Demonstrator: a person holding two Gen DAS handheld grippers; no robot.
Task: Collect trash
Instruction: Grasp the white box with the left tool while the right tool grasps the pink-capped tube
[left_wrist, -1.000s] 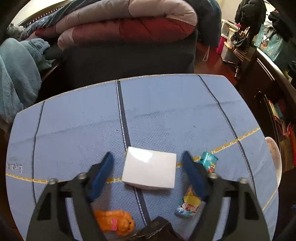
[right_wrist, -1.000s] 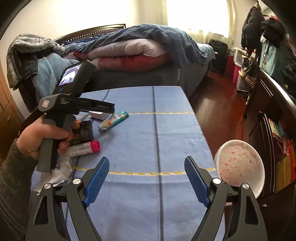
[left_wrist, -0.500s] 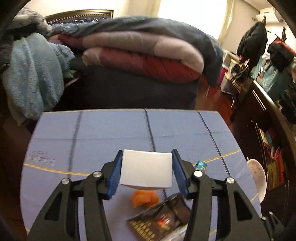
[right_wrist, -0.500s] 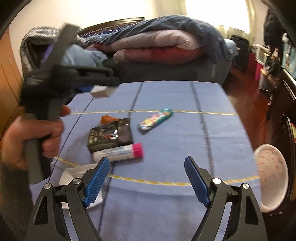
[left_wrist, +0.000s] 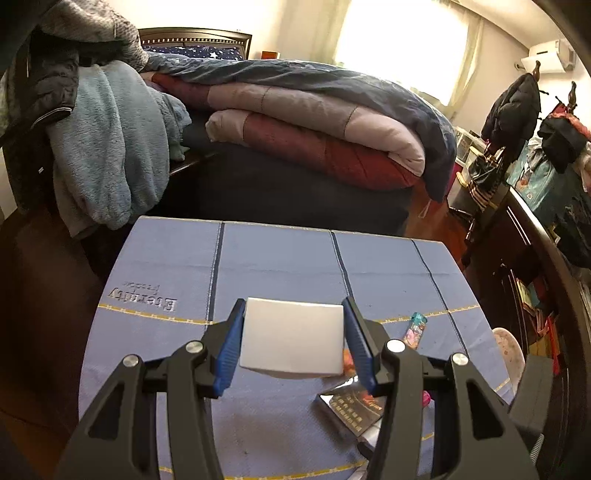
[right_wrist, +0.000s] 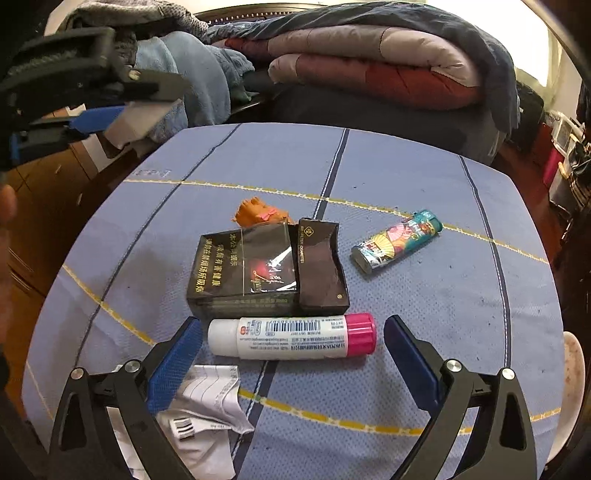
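Blue striped tablecloth (right_wrist: 424, 295) beside a heaped bed. Left gripper (left_wrist: 291, 334) pinching white box (left_wrist: 291, 338), carried clear at 10 o'clock, probably for disposal. Right gripper (right_wrist: 293, 349) just spread wide astride pink-capped tube (right_wrist: 291, 334), untouched; cigarette pack (right_wrist: 266, 266) at 12 o'clock.

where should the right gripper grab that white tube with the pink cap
Grip the white tube across its white body, near the middle, coming down from above. It lies flat with its length running between the open right gripper's fingers, so rolling the wrist a quarter turn would probably let the pads close on its narrow round sides.
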